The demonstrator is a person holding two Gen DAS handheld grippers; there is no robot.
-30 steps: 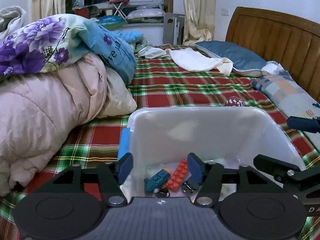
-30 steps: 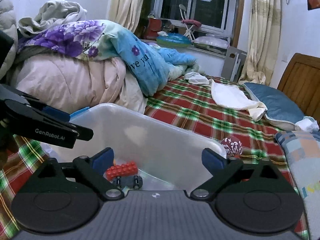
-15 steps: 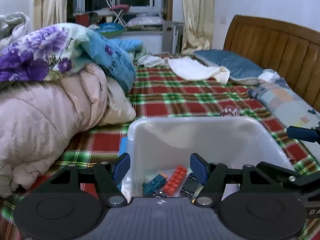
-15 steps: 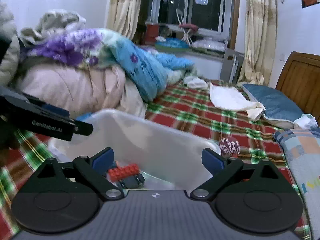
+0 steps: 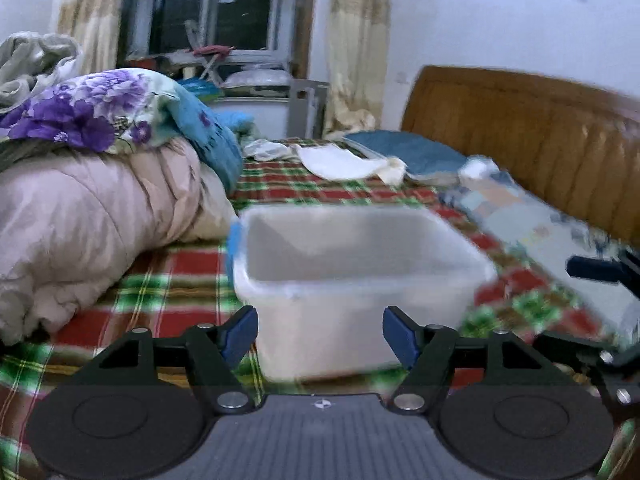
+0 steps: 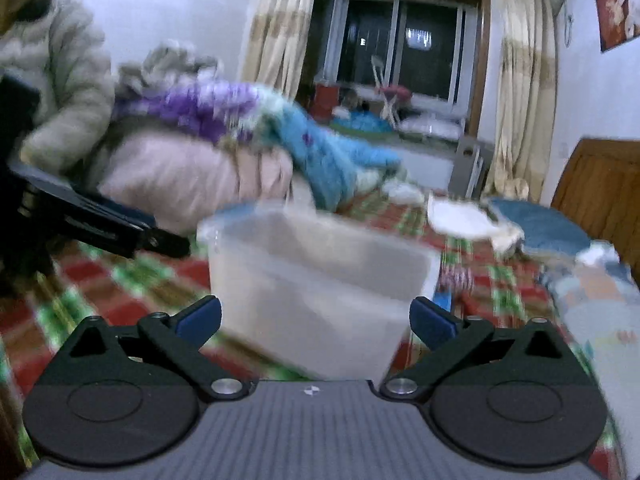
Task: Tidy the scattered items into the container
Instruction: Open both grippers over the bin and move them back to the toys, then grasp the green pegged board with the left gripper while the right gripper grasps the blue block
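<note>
Step in hand: between placements, in my judgement. Both tools sit short of the container, a translucent bin resting on the plaid bed.

Left gripper: jaws opening, nothing between them. Right gripper: jaws opening, likewise empty.

Next move, as judged: find a remaining loose item and carry it to the bin. The likeliest candidate is a small patterned ball on the bed just beside the bin, at three o'clock of it in the right wrist view.

View differences: the right wrist view alone shows the ball and the person's padded sleeve. The left wrist view shows the headboard more fully. Neither shows the bin's contents; both are motion-blurred.
</note>
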